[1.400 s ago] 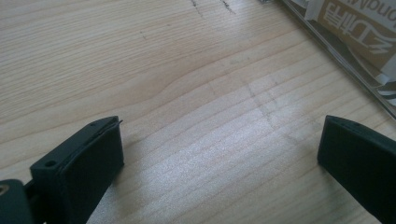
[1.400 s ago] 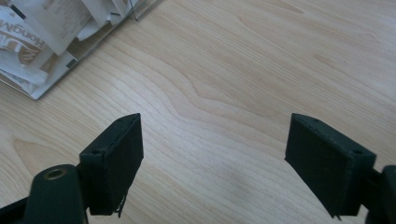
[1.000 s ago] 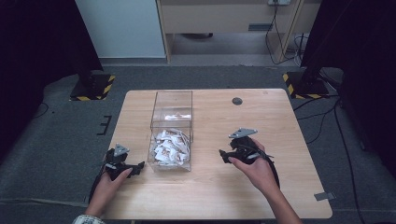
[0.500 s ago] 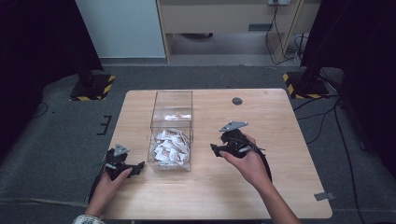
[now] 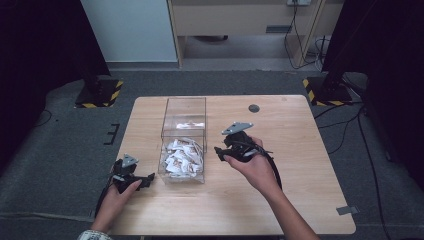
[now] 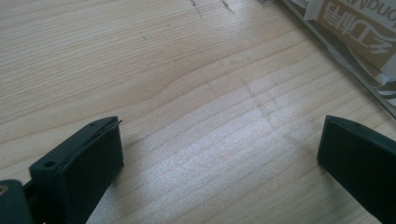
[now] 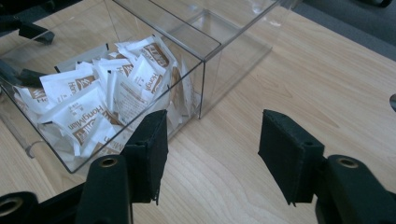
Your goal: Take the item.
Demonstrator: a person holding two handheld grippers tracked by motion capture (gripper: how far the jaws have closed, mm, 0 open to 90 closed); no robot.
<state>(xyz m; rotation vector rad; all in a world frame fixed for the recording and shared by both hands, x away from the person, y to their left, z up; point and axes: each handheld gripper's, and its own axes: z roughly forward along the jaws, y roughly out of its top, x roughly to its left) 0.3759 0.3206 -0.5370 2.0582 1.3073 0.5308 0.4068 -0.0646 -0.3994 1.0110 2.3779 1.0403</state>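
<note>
High view: light wooden table point(image 5: 295, 130) mid-frame on grey carpet, dark curtains at both sides, pale cabinet along the top, yellow-black striped stand bases at upper left and upper right. Clear plastic two-compartment box point(image 5: 184, 120) left of centre; near compartment holds white-and-brown sachets point(image 5: 182, 157), far one looks nearly empty. Small dark round disc point(image 5: 254, 108) sits on the table above and right of the box. Left gripper point(image 5: 146, 178) low at lower left, just beside the box. Right gripper point(image 5: 218, 152) is right of the box, raised off the wood. Left gripper view: jaws wide, bare wood between, box edge at upper right. Right gripper view: jaws about half open, have just been closing, nothing between; box with sachets upper left, clear wall stands between jaws and sachets.
</note>
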